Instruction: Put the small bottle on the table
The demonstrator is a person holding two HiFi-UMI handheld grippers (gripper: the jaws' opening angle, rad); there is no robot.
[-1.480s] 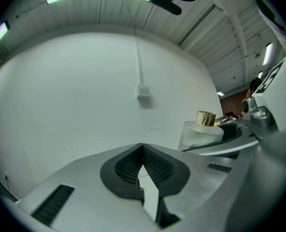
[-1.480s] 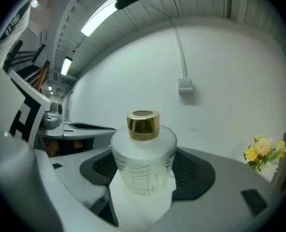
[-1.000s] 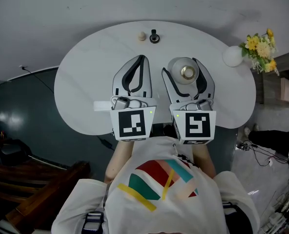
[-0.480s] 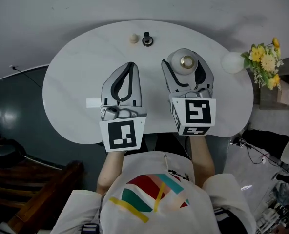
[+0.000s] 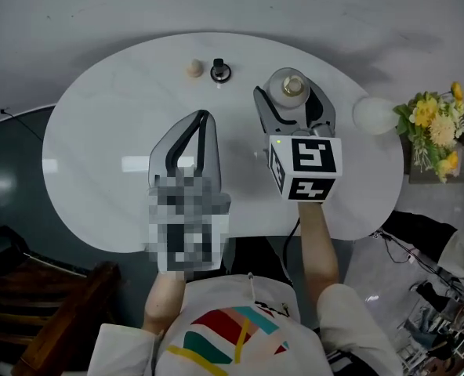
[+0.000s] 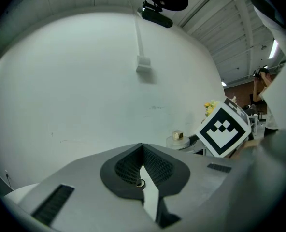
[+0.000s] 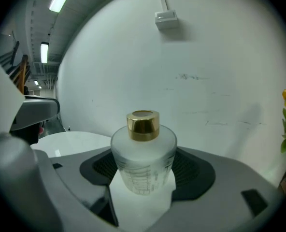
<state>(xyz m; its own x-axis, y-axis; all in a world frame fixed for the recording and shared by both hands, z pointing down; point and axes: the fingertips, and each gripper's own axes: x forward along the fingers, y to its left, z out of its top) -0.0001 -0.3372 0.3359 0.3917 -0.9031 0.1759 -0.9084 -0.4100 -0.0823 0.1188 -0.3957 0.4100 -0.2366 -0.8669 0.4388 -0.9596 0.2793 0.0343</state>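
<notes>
Frosted small bottle (image 7: 143,161) fills right claw (image 5: 292,94); black object (image 5: 220,71) stands beyond.

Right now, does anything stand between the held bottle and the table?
Nothing visible does. The right tongs grip the bottle over bare table; a beige ball and a black knob lie apart, off to its left.

right gripper (image 5: 288,94) with small bottle (image 5: 291,85) farther out over table (image 5: 99,139), left gripper (image 5: 202,117) drifted leftward
</notes>
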